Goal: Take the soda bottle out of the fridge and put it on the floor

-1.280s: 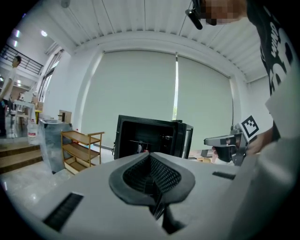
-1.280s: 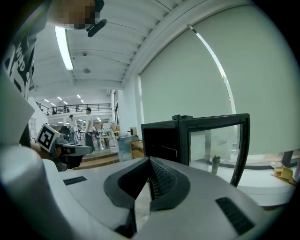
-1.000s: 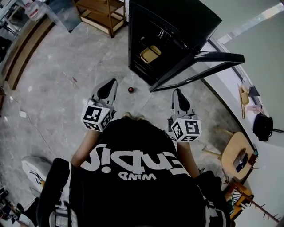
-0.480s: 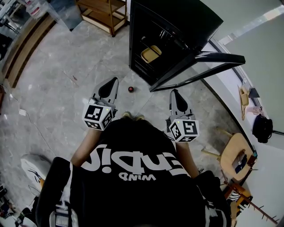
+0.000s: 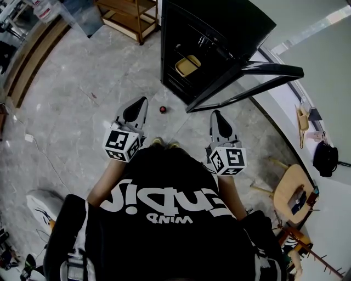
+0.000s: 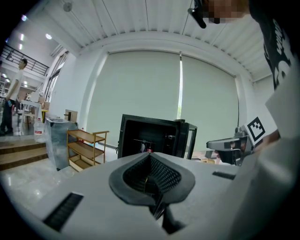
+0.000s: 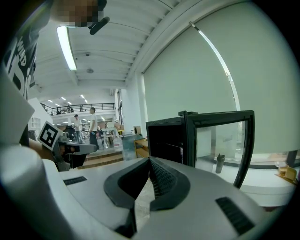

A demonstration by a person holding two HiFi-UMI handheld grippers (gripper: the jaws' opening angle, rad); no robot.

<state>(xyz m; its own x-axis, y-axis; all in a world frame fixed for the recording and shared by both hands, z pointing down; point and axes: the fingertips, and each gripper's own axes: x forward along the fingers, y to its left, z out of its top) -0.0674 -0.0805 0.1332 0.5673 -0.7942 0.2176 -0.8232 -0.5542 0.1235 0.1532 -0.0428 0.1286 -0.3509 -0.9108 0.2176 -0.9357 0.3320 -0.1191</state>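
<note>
A black fridge point(image 5: 219, 22) stands ahead with its glass door point(image 5: 247, 82) swung open to the right. A yellow item point(image 5: 187, 65) lies on a shelf inside. On the floor just in front of the fridge stands a small dark thing with a red top point(image 5: 162, 110), probably the soda bottle seen from above. My left gripper point(image 5: 138, 104) is shut and empty, left of that red top and apart from it. My right gripper point(image 5: 218, 115) is shut and empty, near the door's lower edge. The fridge point(image 6: 154, 136) shows beyond the left jaws, the door point(image 7: 220, 140) beyond the right jaws.
A wooden shelf unit point(image 5: 123, 16) stands left of the fridge, with a metal bin point(image 6: 58, 140) and steps beside it. A wooden chair point(image 5: 293, 192) is at the right, behind me. People point(image 7: 93, 126) stand far off. Grey stone floor point(image 5: 82, 110) spreads to the left.
</note>
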